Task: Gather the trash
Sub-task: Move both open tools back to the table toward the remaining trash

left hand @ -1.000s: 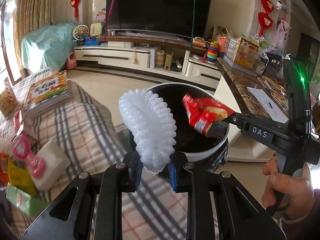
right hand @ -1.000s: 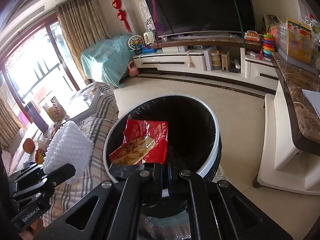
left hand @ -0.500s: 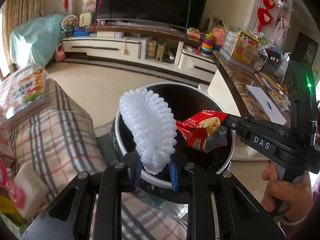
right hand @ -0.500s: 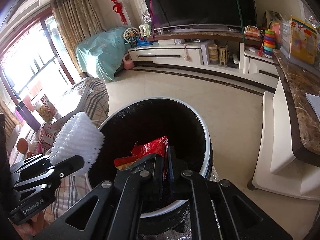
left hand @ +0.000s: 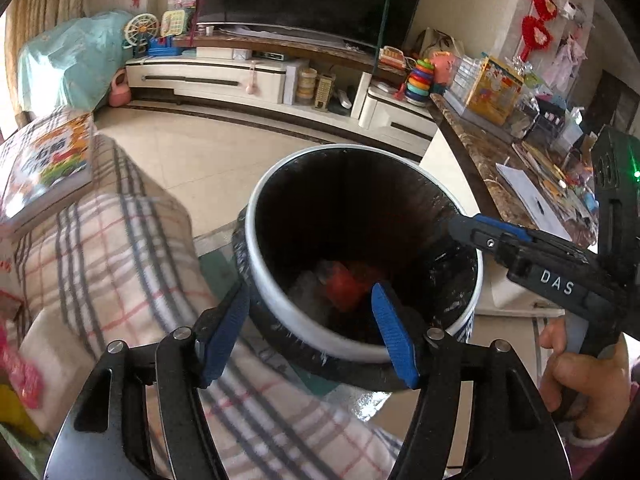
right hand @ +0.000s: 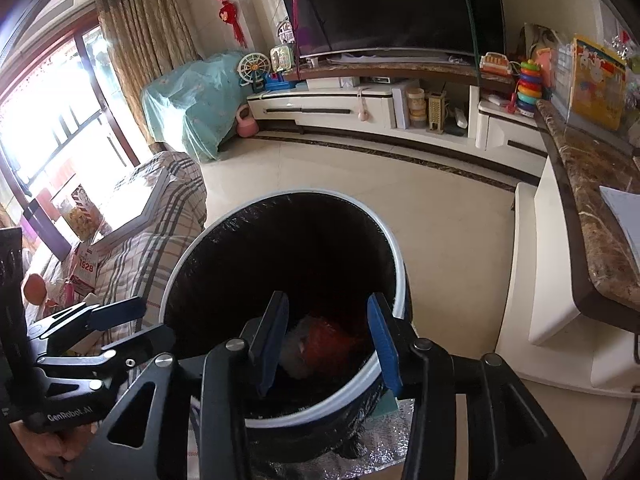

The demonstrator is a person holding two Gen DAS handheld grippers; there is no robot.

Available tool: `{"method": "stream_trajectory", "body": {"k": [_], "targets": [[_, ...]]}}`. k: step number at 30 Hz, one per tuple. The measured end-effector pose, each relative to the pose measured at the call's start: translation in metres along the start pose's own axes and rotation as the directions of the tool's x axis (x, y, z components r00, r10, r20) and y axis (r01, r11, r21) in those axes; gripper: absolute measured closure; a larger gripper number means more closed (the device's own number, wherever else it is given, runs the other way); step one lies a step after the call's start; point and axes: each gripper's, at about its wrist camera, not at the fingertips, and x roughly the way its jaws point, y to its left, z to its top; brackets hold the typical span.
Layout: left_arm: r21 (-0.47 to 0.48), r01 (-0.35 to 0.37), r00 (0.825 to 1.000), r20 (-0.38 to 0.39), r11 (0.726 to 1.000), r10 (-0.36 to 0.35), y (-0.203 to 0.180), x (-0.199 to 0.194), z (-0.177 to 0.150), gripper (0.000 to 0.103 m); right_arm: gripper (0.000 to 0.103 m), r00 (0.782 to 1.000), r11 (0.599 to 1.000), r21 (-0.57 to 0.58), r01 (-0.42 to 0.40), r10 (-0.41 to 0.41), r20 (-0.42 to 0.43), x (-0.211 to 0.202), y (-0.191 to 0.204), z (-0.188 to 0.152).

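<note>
Left wrist: left gripper (left hand: 310,326) fingers just opened wide, empty; red wrapper (left hand: 346,286) and white foam net lie below in the bin (left hand: 256,240). Right wrist: right gripper (right hand: 328,338) fingers just parted too, empty, wrapper (right hand: 330,338) straight below; remaining trash sits on the plaid sofa (right hand: 132,252), nearer the left hand.

White-rimmed, black-lined bin (left hand: 280,312) holds a red wrapper (left hand: 346,286); beside it, grey-and-red plaid cloth (left hand: 120,248)

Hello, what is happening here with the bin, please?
A person holds a gripper in each hand over a bin lined with a black bag. The jaws of the left gripper and the right gripper have just been opening and hold nothing. A red wrapper and something pale lie at the bottom.
</note>
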Motion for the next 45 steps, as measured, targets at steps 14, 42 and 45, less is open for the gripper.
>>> {"method": "stream_trajectory", "body": {"k": [14, 42, 45], "targets": [[-0.104, -0.08, 0.99, 0.108, 0.991, 0.091, 0.04, -0.084, -0.093, 0.034, 0.014, 0.975, 0.981, 0.088, -0.176, 0.161, 0.151, -0.047, 0.041, -0.05], [-0.408, -0.313, 0.916, 0.11, 0.858, 0.386, 0.179, -0.201, -0.212, 0.033, 0.014, 0.891, 0.863, -0.235, -0.448, 0.452, -0.041, -0.03, 0.229, -0.121], [-0.414, -0.325, 0.913, 0.098, 0.85, 0.397, 0.194, -0.203, -0.216, 0.032, 0.014, 0.887, 0.846, -0.28, -0.454, 0.457, -0.058, -0.023, 0.248, -0.122]]}}
